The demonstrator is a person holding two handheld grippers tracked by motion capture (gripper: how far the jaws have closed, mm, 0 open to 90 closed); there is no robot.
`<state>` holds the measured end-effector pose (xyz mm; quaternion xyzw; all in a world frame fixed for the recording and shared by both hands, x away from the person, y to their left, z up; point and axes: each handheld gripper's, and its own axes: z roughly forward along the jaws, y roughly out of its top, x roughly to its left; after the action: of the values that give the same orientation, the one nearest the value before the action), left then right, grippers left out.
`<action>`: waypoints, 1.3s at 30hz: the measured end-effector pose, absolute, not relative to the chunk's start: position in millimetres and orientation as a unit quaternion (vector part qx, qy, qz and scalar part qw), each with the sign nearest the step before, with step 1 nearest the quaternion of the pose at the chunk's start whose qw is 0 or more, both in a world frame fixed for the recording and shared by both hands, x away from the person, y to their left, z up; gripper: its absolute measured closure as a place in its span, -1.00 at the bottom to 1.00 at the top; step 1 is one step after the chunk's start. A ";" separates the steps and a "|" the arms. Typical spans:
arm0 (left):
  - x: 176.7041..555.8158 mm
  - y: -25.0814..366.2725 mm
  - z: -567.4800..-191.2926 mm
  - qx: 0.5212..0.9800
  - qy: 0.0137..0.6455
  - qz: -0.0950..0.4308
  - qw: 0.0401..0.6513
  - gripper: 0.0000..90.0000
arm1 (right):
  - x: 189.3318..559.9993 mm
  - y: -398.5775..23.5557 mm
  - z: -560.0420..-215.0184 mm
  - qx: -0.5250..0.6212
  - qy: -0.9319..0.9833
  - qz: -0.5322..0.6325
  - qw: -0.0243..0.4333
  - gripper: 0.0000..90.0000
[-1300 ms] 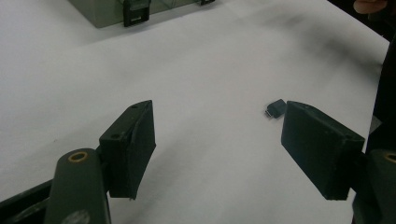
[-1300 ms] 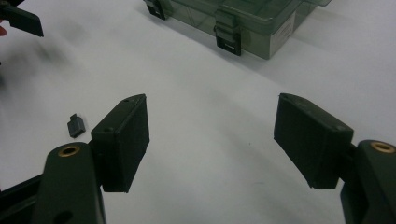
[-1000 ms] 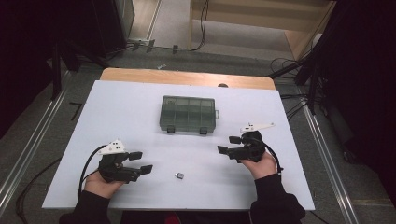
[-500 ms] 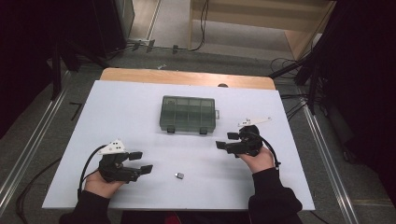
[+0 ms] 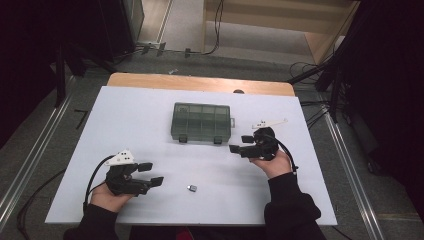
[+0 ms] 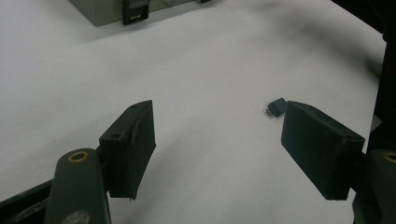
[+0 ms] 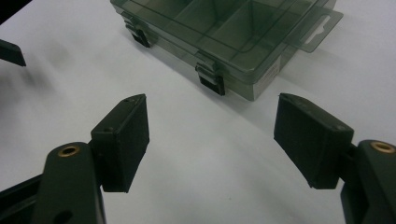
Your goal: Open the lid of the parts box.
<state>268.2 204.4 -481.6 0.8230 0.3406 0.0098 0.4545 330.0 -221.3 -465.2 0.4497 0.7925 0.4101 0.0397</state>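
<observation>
A clear grey compartment box (image 5: 202, 122) lies shut in the middle of the white table (image 5: 125, 115), two black latches on its near side. In the right gripper view the box (image 7: 224, 35) sits just ahead of the jaws. My right gripper (image 5: 240, 144) is open, a little right of and below the box's near right corner, nothing between its jaws. A small dark part (image 5: 192, 188) lies near the front edge. My left gripper (image 5: 151, 174) rests open at the front left, the small part (image 6: 276, 107) just beyond its right jaw.
The table's wooden far edge (image 5: 200, 83) borders a floor with cables. Metal rails run along both sides. A person's hands in dark sleeves hold both grippers at the near edge.
My right gripper has moved a little forward and left, closer to the box's near right corner. The left gripper, the box and the small part stay where they were.
</observation>
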 end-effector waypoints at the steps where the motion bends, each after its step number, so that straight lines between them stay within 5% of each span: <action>1: 268.3 204.5 -481.4 0.823 0.340 0.010 0.454 -0.41 | 331.8 -220.9 -464.9 0.449 0.793 0.410 0.041 -0.43; 24: 268.8 205.4 -481.2 0.823 0.342 0.011 0.454 -0.41 | 361.3 -218.1 -469.0 0.463 0.788 0.404 0.045 -0.30; 39: 269.0 205.9 -481.0 0.822 0.342 0.012 0.454 -0.41 | 363.2 -227.6 -479.9 0.469 0.780 0.413 0.042 0.93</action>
<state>269.0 205.9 -481.0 0.8224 0.3422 0.0124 0.4542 363.2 -227.6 -479.9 0.4689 0.7795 0.4132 0.0419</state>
